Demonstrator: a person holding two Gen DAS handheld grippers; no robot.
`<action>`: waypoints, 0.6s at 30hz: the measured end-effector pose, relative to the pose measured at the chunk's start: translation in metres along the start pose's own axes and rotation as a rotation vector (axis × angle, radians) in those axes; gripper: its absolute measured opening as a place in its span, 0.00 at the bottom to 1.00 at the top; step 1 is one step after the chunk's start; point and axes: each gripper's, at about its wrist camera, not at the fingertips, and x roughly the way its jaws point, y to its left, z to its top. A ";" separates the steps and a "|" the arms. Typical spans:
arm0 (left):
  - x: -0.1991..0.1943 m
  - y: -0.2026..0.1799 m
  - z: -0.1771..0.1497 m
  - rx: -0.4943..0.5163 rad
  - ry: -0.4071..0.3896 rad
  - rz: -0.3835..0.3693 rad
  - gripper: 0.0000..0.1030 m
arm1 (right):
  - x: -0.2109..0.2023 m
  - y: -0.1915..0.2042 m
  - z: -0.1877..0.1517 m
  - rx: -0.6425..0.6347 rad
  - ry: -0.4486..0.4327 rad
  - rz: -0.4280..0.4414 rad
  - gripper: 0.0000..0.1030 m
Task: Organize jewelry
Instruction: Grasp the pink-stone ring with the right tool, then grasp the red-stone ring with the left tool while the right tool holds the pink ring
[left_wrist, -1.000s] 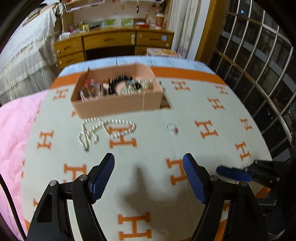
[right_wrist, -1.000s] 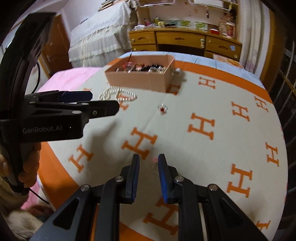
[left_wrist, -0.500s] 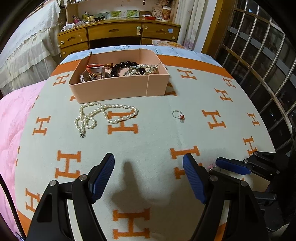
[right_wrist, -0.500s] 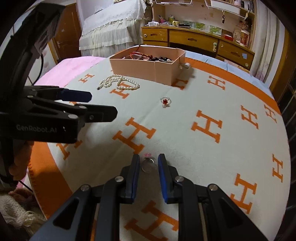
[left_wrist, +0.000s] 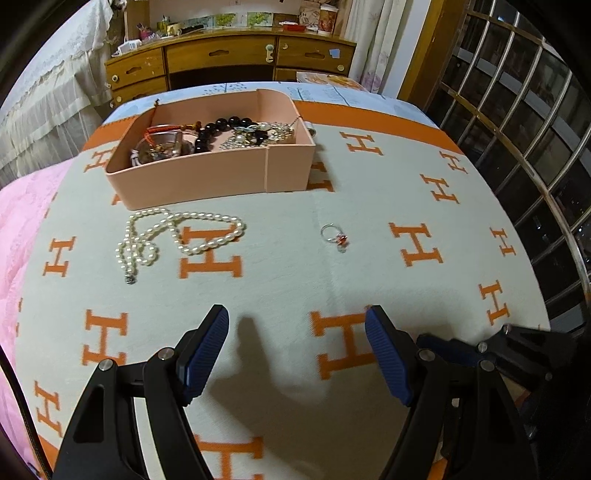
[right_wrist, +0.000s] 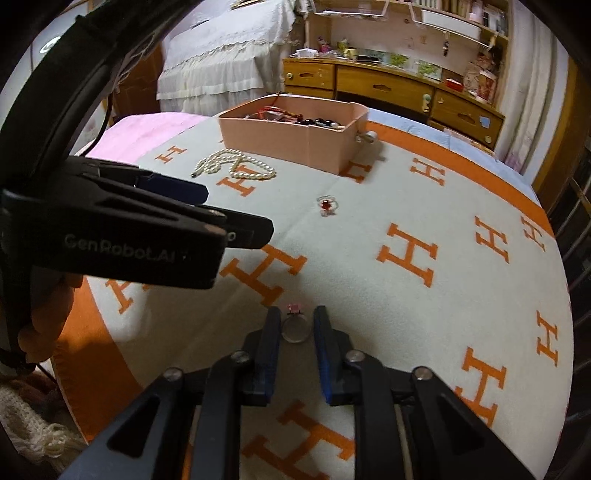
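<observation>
Nearest: pink-stone ring (right_wrist: 294, 325), flat on the H-print blanket (right_wrist: 461, 206) on the bed, sits right btwn the right tongs (right_wrist: 295, 326); band towards the tongs' base, stone end pointing away. Jaws closing on it; pads look just short of the band, tho view is tight, so contact uncertain. Left tongs (left_wrist: 295, 350) wide apart, nothing btwn, over bare blanket alongside. Mid: red-stone ring (left_wrist: 334, 236) ahead of both, nearer right tongs' line. Pearl necklace (left_wrist: 177, 236) further left, long axis across, closer to left tongs. Far: pink box (left_wrist: 207, 177), open top, w/ beads & chains inside; straight ahead of the held-to-be ring.
</observation>
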 end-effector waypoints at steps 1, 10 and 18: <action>0.002 -0.002 0.002 -0.004 0.001 -0.006 0.72 | -0.001 -0.004 -0.001 0.023 -0.006 0.007 0.16; 0.026 -0.020 0.035 -0.072 -0.002 0.014 0.52 | -0.011 -0.060 -0.018 0.350 -0.092 0.098 0.16; 0.048 -0.039 0.048 -0.055 0.033 0.086 0.39 | -0.015 -0.064 -0.020 0.377 -0.127 0.132 0.16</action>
